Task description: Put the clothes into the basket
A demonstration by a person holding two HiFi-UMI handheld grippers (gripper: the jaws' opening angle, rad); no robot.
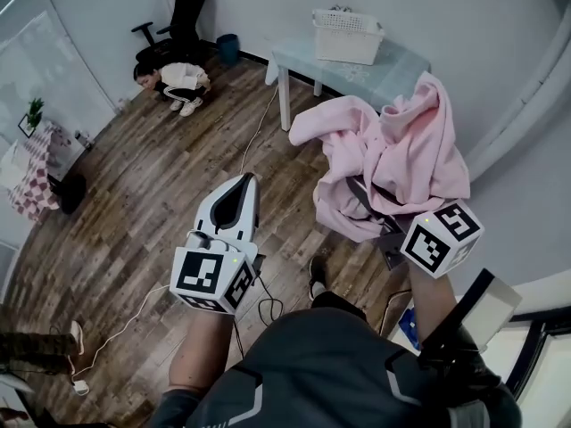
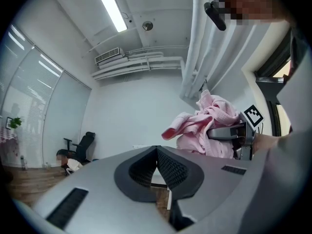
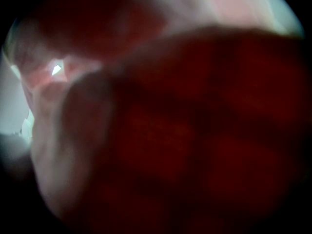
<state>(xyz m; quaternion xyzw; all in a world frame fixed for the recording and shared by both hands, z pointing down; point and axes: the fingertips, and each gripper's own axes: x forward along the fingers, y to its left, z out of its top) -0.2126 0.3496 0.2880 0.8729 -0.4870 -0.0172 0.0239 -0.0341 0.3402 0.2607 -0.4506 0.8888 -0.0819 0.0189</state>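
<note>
Our right gripper (image 1: 370, 205) is clamped on one pink bundle of clothes (image 1: 410, 150), up in the air. Cloth covers its camera. Our left gripper (image 1: 243, 185) is empty, jaws together. One white basket (image 1: 346, 36) sits on one table (image 1: 393, 74) ahead. One person (image 1: 178, 83) crouches by one chair (image 1: 183, 16).

Open wood floor (image 1: 152, 194) up to the table (image 1: 403, 71), basket (image 1: 348, 36) top open, pink garment (image 1: 410, 150) hanging before it
</note>
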